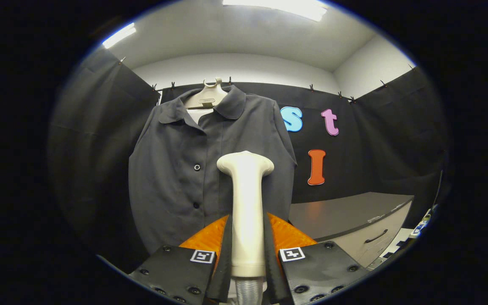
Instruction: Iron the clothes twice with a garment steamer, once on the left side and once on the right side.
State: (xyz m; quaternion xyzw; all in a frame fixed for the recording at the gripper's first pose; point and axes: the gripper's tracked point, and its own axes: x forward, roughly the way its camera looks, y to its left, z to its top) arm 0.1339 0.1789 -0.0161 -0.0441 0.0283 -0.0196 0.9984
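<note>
My fingers point(247, 250) pinch the cream handle of the garment steamer point(246, 212) from both sides, holding it upright with its head in front of the dark grey button shirt point(193, 169). The shirt hangs on a pale hanger point(207, 95) against the booth wall. A grey desk point(350, 216) with a drawer stands to the right.

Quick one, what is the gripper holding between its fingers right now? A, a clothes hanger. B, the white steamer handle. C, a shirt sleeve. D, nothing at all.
B: the gripper has both fingers pressed on the white steamer handle, whose head stands up in front of the dark shirt hanging on its hanger.
</note>
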